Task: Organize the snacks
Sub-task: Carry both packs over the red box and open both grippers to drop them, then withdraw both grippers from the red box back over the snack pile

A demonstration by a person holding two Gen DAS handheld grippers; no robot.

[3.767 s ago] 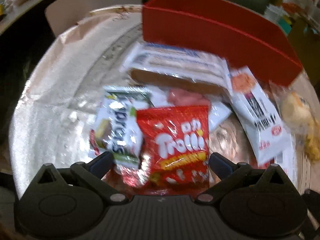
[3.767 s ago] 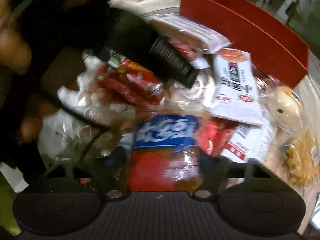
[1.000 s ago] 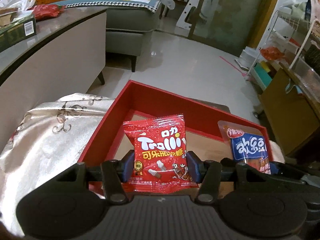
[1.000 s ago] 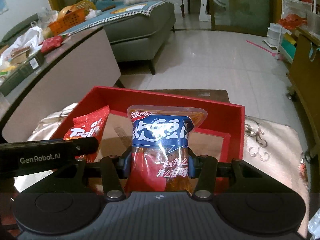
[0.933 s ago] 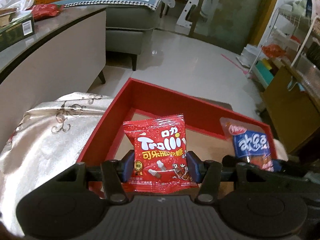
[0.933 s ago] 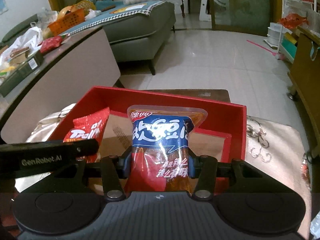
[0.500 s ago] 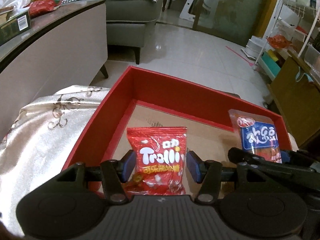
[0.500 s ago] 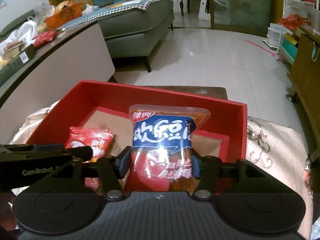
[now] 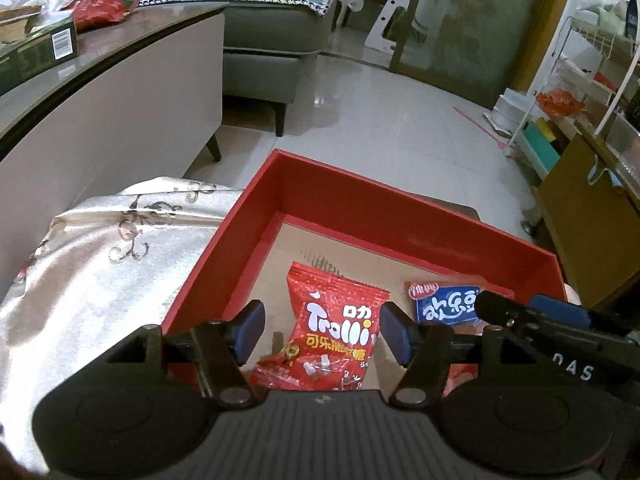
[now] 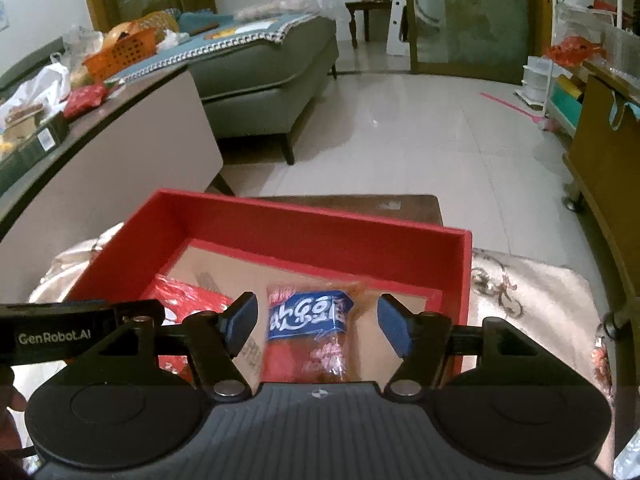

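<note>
Over the red box [image 9: 256, 216], both grippers have just been opening, pads clear of the packets. Left gripper [image 9: 322, 330] hangs above the Trolli bag [image 9: 334, 330], right gripper [image 10: 316, 324] above the blue pouch [image 10: 308, 316]; both lie flat inside. Light, crinkly, likely slippery film: pinch an edge seam.

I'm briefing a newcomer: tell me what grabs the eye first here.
The bright red box on the pale cloth stands out. Inside it lie a red Trolli packet and, to its right, a blue-labelled packet, each below a gripper's open jaws.
</note>
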